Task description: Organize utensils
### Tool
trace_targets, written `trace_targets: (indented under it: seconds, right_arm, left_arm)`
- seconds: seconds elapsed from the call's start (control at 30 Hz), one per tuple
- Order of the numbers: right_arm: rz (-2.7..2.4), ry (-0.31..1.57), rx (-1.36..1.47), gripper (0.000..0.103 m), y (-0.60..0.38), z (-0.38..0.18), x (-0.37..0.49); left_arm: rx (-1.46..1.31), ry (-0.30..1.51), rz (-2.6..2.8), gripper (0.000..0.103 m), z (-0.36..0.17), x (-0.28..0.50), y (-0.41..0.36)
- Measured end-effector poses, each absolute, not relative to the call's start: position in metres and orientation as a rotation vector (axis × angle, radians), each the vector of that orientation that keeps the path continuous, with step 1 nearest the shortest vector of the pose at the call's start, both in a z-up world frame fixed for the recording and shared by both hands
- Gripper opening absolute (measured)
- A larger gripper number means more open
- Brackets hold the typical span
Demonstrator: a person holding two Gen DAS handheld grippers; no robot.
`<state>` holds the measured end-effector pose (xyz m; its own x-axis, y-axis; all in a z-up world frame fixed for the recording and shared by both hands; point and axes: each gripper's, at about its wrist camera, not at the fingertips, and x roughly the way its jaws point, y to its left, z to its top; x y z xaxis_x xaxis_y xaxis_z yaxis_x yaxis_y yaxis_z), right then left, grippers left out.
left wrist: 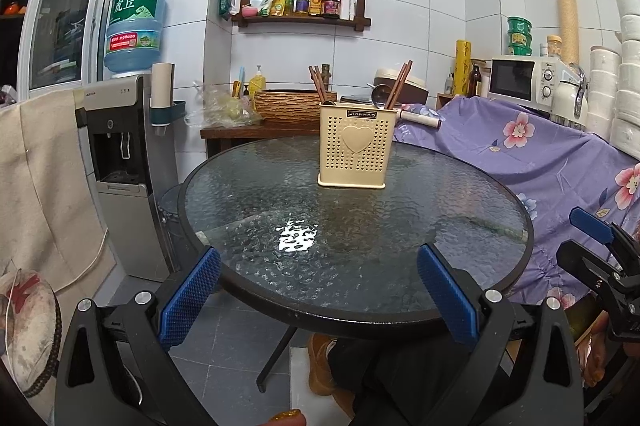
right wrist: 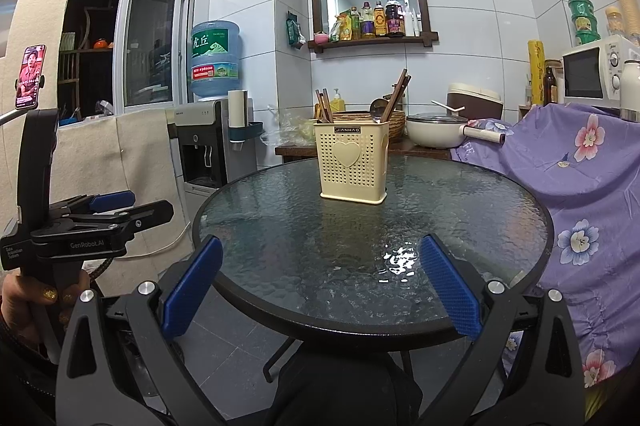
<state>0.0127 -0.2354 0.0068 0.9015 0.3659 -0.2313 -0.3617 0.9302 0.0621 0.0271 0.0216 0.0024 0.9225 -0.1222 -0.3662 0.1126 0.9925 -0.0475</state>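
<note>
A beige perforated utensil holder (left wrist: 355,149) (right wrist: 352,164) with a heart on its front stands on the far half of the round glass table (left wrist: 500,194) (right wrist: 520,210). Brown chopsticks (left wrist: 319,83) (right wrist: 323,105) lean in its left side. More chopsticks (left wrist: 400,82) (right wrist: 397,92) and a metal ladle (right wrist: 377,107) stick out on the right. My left gripper (left wrist: 320,292) hangs open at the table's near edge, nothing between its blue pads. My right gripper (right wrist: 322,284) is open too, at the same near edge, empty. Each gripper shows at the side of the other's view.
A water dispenser (left wrist: 120,162) (right wrist: 204,146) stands left of the table. Purple flowered cloth (left wrist: 540,154) (right wrist: 592,166) covers furniture on the right. Behind the table a wooden counter (right wrist: 400,148) carries a woven basket (left wrist: 294,104) and a white pot (right wrist: 434,130). A person's legs are under the table.
</note>
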Motion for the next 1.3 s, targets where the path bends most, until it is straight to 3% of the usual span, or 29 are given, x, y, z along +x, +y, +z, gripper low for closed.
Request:
trace_targets:
  seconds: [1.3]
  right_arm:
    - [0.380, 0.247, 0.019, 0.097, -0.2359, 0.0062, 0.0132]
  left_arm:
    - [-0.009, 0.373, -0.114, 0.097, 0.0021, 0.0242, 0.0197]
